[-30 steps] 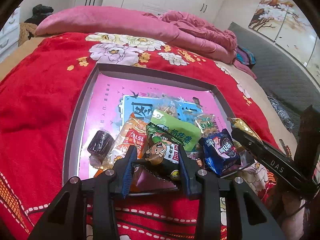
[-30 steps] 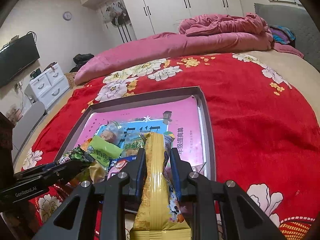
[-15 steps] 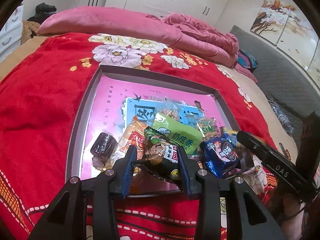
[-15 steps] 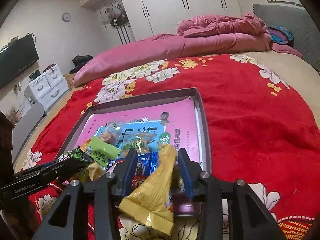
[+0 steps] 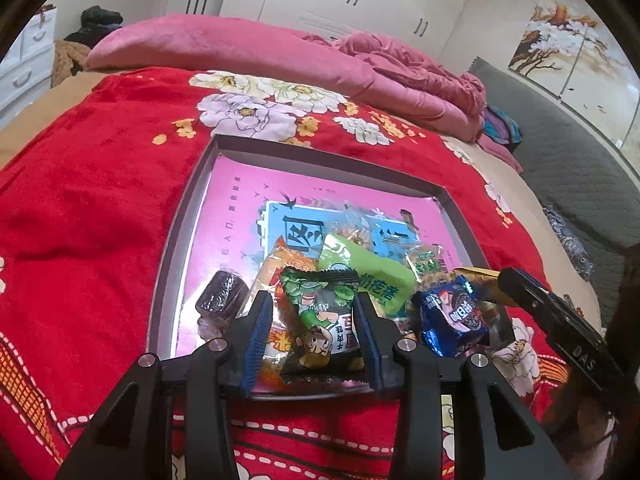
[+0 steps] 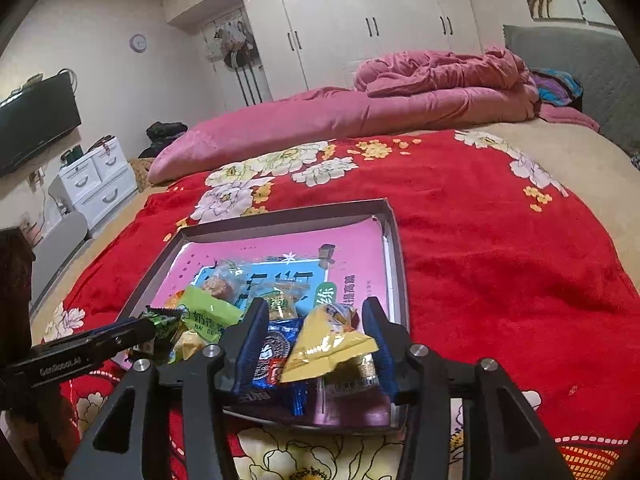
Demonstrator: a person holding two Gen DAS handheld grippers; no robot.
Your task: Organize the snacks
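Risk: yellow packet [image 6: 326, 350] slips off the pile, out over the tray's near rim [image 6: 320, 424].
Right gripper [image 6: 316, 344] jaws have just been opening, packet loose between them; left gripper [image 5: 314, 338] clamps the green cartoon packet [image 5: 324, 320] over the tray.

A bed under a red floral blanket [image 6: 500, 248] carries a shallow grey tray [image 5: 180, 216] (pink-lined, printed with characters) near its front edge; a rolled pink quilt [image 6: 360, 116] lies across the far side
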